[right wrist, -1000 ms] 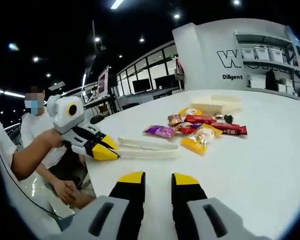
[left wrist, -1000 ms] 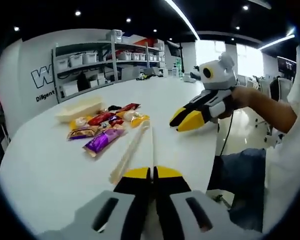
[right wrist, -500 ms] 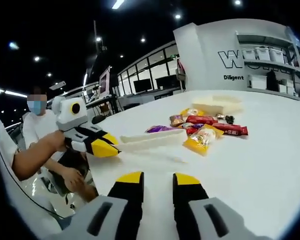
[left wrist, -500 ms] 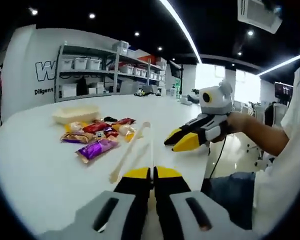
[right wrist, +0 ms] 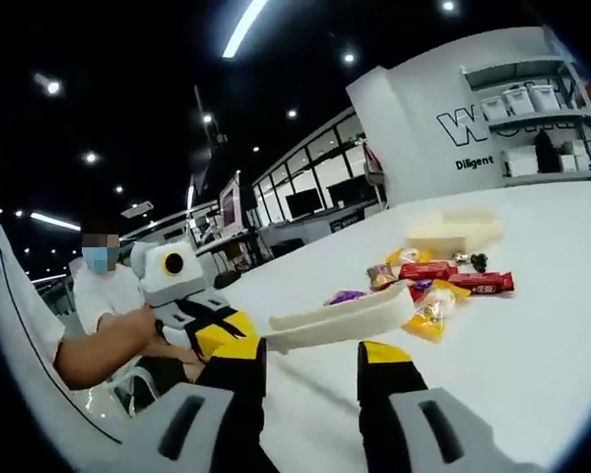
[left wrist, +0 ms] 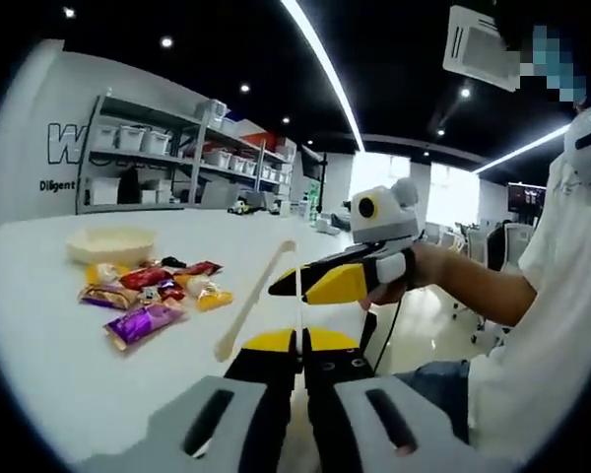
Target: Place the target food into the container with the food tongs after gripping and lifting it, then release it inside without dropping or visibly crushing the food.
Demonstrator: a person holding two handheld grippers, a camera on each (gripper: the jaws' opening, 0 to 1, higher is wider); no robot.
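My left gripper point(left wrist: 300, 340) is shut on the handle end of cream food tongs point(left wrist: 254, 301), which it holds up off the white table point(left wrist: 39, 374). The tongs point toward a heap of snack packets point(left wrist: 153, 291) with a purple packet point(left wrist: 143, 320) nearest. A cream container point(left wrist: 108, 244) stands behind them. My right gripper point(left wrist: 281, 286) reaches in beside the tongs' arms. In the right gripper view its jaws point(right wrist: 313, 347) stand open on either side of the tongs point(right wrist: 340, 317), beside the left gripper point(right wrist: 227, 333). Packets point(right wrist: 443, 281) and container point(right wrist: 453, 229) lie beyond.
The person holding the grippers sits at the table's near edge point(left wrist: 384, 325), a forearm point(left wrist: 473, 286) stretched over it. Shelves with storage bins point(left wrist: 148, 148) line the far wall. Bare table point(right wrist: 532, 374) lies around the packets.
My left gripper has raised the tongs from the table into the air. My right gripper has moved in close, its open jaws now around the tongs. The packets and container have stayed put.
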